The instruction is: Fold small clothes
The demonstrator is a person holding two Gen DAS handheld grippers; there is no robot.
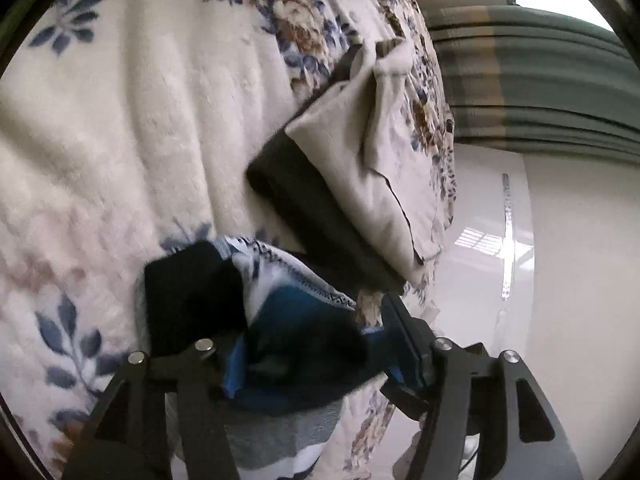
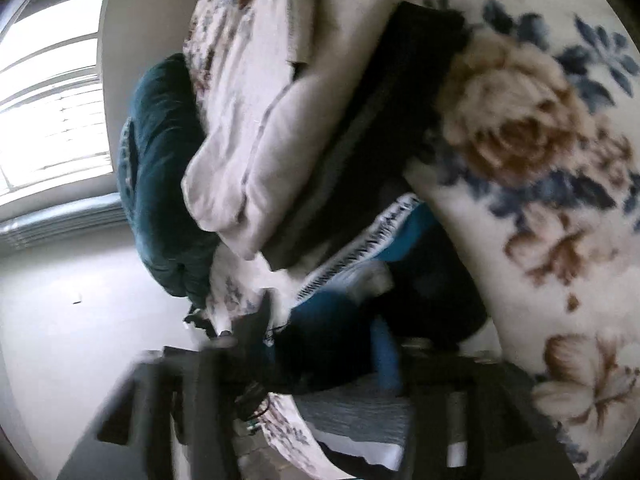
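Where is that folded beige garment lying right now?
In the left wrist view, the beige garment lies right of centre on the floral blanket, atop a dark garment, near the bed's edge.

We see a bed under a fluffy white floral blanket (image 1: 132,120) — on it lies a folded beige garment (image 1: 360,152) over a dark one (image 1: 320,216), and just beside that pile a blue patterned garment (image 1: 296,304).

You have two grippers, left (image 1: 304,344) and right (image 2: 320,360), one blue patterned garment (image 1: 296,312), one folded beige garment (image 1: 360,160), one folded black garment (image 1: 304,200), one floral blanket (image 1: 120,140), and one teal cushion (image 2: 160,160).
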